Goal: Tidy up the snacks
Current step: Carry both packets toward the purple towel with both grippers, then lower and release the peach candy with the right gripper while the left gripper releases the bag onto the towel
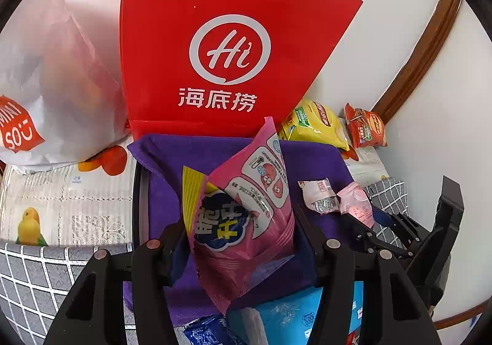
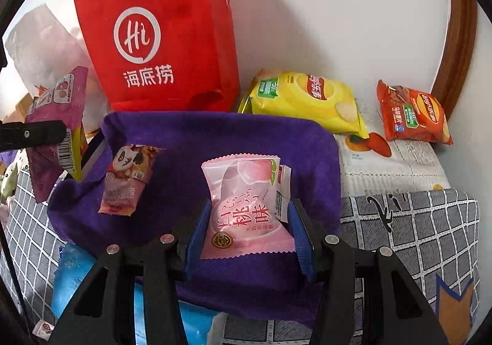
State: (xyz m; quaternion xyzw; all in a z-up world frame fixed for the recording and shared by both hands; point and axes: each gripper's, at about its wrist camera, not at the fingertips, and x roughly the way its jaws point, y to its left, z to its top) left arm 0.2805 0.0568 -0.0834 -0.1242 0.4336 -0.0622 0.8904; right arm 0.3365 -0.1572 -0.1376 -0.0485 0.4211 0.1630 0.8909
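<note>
Left wrist view: the left tongs [image 1: 243, 240] are clamped on a pink snack bag [image 1: 246, 222] above the purple cloth [image 1: 310, 160]. The right tongs [image 2: 246, 231] grip a pale pink peach-flavour packet [image 2: 243, 200] over that cloth, before the red Haidilao bag [image 2: 160, 37].

I've got a purple cloth-lined tray [image 2: 190, 132], a red paper bag with a white logo [image 2: 160, 37], a yellow crisp packet [image 2: 307, 99], a pale pink peach-print sweet wrapper [image 2: 243, 206], and a grey white-checked cloth [image 2: 415, 222].
</note>
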